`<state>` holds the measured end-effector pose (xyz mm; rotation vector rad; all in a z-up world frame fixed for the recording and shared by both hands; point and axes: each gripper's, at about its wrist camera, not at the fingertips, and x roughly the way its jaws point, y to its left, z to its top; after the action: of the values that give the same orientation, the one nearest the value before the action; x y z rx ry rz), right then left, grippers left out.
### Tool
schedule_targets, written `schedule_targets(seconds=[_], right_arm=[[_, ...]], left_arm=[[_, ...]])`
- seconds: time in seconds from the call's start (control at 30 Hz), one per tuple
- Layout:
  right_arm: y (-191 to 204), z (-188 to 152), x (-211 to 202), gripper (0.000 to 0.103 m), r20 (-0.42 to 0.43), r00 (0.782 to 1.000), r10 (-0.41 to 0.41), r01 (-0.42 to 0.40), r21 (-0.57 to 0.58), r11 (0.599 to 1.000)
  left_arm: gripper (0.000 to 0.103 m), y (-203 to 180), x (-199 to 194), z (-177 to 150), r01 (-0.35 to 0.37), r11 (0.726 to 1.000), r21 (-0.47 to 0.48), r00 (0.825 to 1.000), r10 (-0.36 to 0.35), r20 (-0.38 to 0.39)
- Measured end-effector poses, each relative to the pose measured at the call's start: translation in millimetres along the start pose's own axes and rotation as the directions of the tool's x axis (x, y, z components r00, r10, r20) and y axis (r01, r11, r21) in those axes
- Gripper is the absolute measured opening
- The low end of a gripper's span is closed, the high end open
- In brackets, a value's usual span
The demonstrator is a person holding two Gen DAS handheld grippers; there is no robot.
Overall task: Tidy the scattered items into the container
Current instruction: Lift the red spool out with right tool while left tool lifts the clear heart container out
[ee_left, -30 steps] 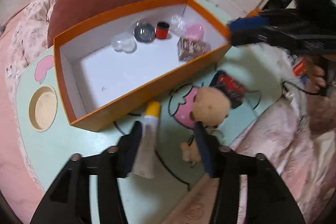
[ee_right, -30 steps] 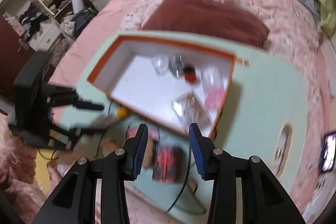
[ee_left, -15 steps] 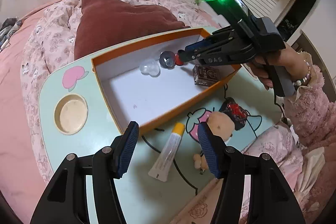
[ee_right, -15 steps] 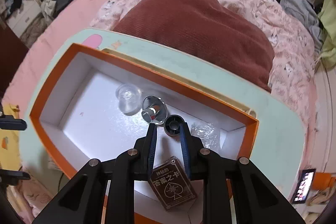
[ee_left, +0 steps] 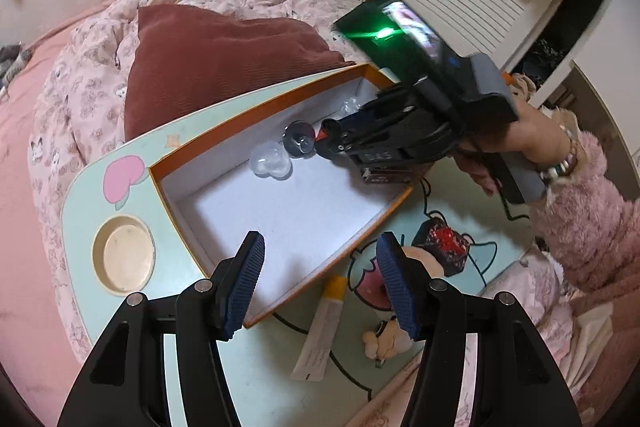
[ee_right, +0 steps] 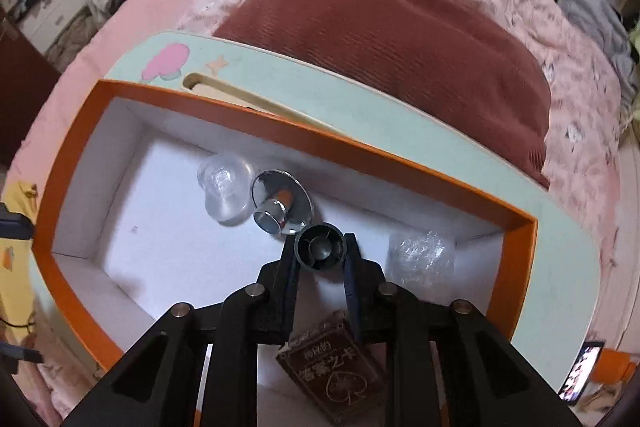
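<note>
An orange box [ee_left: 280,99] with a white inside stands on the mint lap table [ee_left: 80,195]. My right gripper [ee_right: 320,251] reaches down into the orange box [ee_right: 72,163] and is shut on a small red cylinder with a black top [ee_right: 320,246], beside a chrome cone-shaped piece [ee_right: 280,203]. In the left wrist view the right gripper [ee_left: 328,143] shows with the person's hand behind it. My left gripper [ee_left: 320,247] hangs open above the box's near wall, nothing between its pads. Outside the box lie an orange-capped tube [ee_left: 324,323], a small plush toy [ee_left: 390,337] and a red-black pouch [ee_left: 444,247].
Also in the box are a clear plastic piece [ee_right: 224,187], a bubble-wrap lump [ee_right: 420,259] and a brown card deck [ee_right: 336,367]. A round cup recess [ee_left: 124,259] sits in the table's left end. A maroon cushion [ee_left: 224,59] and pink bedding surround the table.
My right gripper swung in over the box, sank into it and closed on the small red cylinder. My left gripper rose and drew back from the tube and plush toy.
</note>
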<state>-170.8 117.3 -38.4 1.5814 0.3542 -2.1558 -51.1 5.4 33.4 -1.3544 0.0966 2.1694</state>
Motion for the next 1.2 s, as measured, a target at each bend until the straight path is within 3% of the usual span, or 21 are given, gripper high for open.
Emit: schedule_targets(seconds=[0.2,0.3,0.43,0.63,0.77,0.83,0.93,1.2], right_arm=[[-8,-13,-41,0.019,0.14,0.984,0.106,-0.117,0.068,0.991],[-12,-25,-61,0.019,0.195,0.973,0.126,-0.147,0.097,0.984],[-22,-38,-79,0.019,0.237,0.959,0.152,-0.186,0.126,0.974],[-29,-52,-93,0.02,0.264,0.95,0.167,-0.213,0.158,0.964],[-35,-56,-94,0.02,0.275,0.945,0.179,-0.231,0.17,0.958],[-38,-57,-94,0.02,0.279,0.941,0.191,-0.246,0.178,0.953],[-38,-60,-94,0.02,0.282,0.94,0.194,-0.251,0.183,0.95],[-37,-64,-94,0.02,0.275,0.941,0.197,-0.255,0.192,0.948]], left_arm=[[0.059,12,15,29,0.001,0.992,-0.123,1.0,-0.003,-0.017],[0.059,14,36,47,-0.083,0.992,-0.095,0.996,0.08,-0.037],[0.059,11,72,62,-0.206,0.978,-0.022,0.974,0.203,-0.103],[0.059,13,108,70,-0.239,0.971,0.015,0.959,0.238,-0.157],[0.051,23,118,70,-0.236,0.972,-0.001,0.958,0.232,-0.167],[0.04,24,122,67,-0.233,0.973,0.006,0.957,0.23,-0.176],[0.04,20,122,65,-0.221,0.975,0.027,0.963,0.222,-0.154],[0.04,14,97,63,-0.174,0.984,-0.022,0.982,0.172,-0.083]])
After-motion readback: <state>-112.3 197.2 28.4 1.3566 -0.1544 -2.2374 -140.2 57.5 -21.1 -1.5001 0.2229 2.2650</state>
